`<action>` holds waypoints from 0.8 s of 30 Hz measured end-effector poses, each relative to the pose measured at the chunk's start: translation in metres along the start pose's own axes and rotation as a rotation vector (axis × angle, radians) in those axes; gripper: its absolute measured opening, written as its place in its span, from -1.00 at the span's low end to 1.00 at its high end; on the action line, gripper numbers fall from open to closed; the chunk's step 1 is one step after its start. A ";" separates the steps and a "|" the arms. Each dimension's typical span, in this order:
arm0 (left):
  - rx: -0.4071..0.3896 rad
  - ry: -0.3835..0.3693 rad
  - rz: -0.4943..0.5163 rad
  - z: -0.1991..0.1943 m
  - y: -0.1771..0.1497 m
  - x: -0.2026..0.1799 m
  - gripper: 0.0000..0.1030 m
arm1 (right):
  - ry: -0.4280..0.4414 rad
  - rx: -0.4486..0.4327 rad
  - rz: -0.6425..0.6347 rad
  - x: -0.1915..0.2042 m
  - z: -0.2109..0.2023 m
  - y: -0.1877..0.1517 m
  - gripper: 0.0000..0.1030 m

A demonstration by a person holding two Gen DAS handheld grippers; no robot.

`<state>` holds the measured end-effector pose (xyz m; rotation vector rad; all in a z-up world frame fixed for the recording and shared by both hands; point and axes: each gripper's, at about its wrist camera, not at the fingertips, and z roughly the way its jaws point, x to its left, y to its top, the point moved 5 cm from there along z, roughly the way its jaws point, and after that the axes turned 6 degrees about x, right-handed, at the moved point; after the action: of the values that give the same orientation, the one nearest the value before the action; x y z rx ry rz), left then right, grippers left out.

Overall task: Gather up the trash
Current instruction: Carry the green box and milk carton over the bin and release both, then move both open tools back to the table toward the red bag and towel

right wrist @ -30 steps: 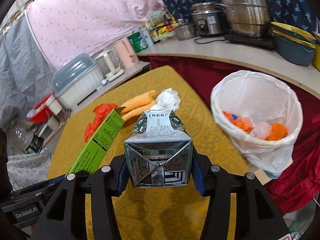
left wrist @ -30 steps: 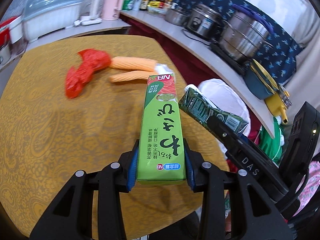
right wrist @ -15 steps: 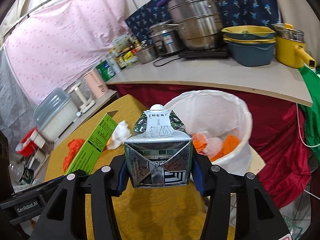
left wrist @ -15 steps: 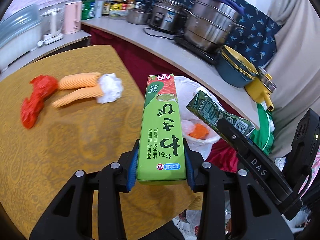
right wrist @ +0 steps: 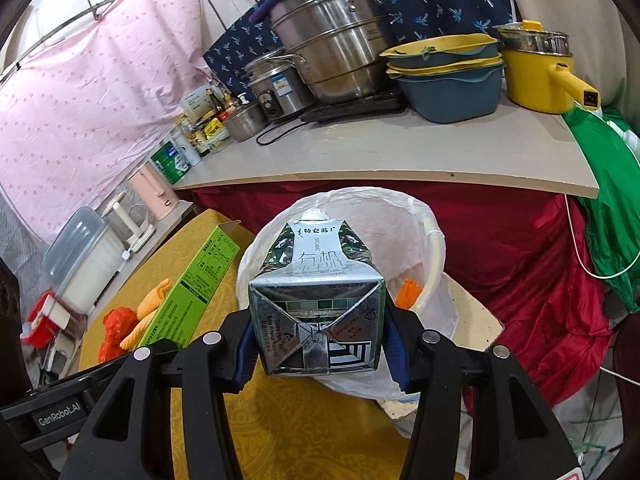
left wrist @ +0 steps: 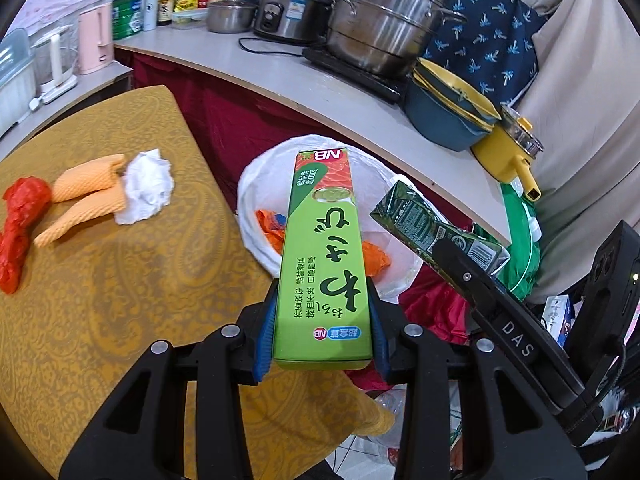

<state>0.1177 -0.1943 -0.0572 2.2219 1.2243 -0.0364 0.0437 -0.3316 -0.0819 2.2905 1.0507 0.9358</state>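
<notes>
Green "NB" box (left wrist: 324, 256) clamped in left jaws; right jaws grip a "Tetra Pak" carton (right wrist: 316, 312), possibly marked "ORGANIC".

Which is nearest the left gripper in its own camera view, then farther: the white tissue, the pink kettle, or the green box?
1. Green box, clamped in the left gripper.
2. White tissue, on the table, left.
3. Pink kettle, far left on the side counter.
</notes>
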 end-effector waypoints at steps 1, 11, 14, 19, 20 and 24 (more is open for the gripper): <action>0.004 0.000 0.002 0.004 0.002 -0.001 -0.28 | -0.002 0.002 0.004 -0.002 0.002 0.001 -0.03; 0.043 0.003 -0.007 0.038 0.019 0.003 -0.28 | -0.024 0.026 0.031 -0.016 0.029 0.008 -0.03; 0.053 0.002 -0.010 0.046 0.022 0.006 -0.28 | -0.031 0.037 0.038 -0.019 0.037 0.009 -0.03; 0.064 0.001 -0.020 0.059 0.027 0.010 -0.28 | -0.044 0.051 0.048 -0.023 0.048 0.009 -0.02; 0.061 0.002 -0.022 0.060 0.028 0.010 -0.27 | -0.045 0.052 0.050 -0.023 0.050 0.009 -0.02; 0.058 -0.007 -0.046 0.066 0.033 0.015 -0.07 | -0.055 0.042 0.067 -0.024 0.053 0.012 0.09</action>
<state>0.1690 -0.2298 -0.1003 2.2415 1.2858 -0.0986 0.0771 -0.3637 -0.1188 2.3856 0.9846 0.8792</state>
